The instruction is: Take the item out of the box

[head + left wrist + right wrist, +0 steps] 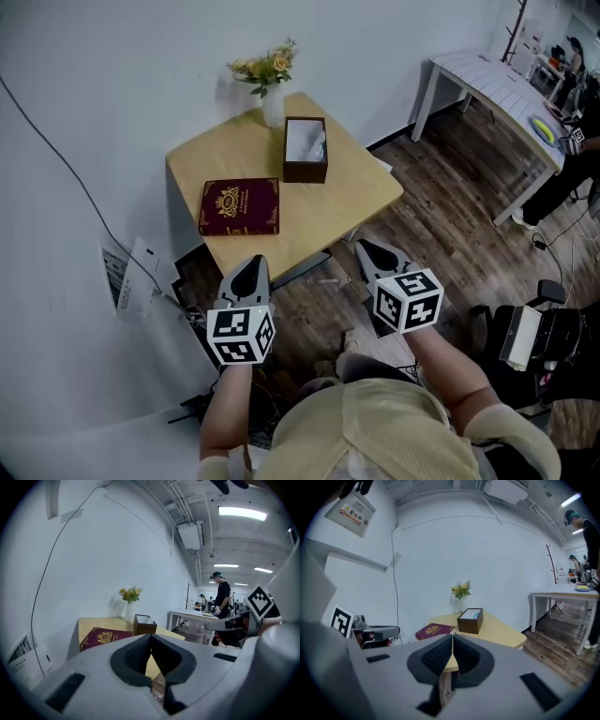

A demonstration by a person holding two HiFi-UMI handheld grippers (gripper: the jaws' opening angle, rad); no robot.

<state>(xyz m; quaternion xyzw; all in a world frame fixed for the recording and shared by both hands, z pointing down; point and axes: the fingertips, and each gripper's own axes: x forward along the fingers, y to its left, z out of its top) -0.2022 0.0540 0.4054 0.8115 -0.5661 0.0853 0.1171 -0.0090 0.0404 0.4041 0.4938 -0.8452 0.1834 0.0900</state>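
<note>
On the table [366,183], the box [306,172] with the white item [306,141] inside sits by the far edge. The left gripper [253,263] and right gripper [362,245], both closed and empty, hang by the near edge.

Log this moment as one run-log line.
left gripper: jaws shut, empty | right gripper: jaws shut, empty | both short of table | box: open, item inside, untouched

Pale yellow wood table [366,178], dark brown box [306,171] with white filling [305,142], maroon flat case [239,206] with gold crest and border at the table's left edge, white vase [272,108], yellow flowers [265,66], black-and-white square markers on the grey left gripper [254,263] and right gripper [363,247], dark brown plank floor [450,225].
</note>
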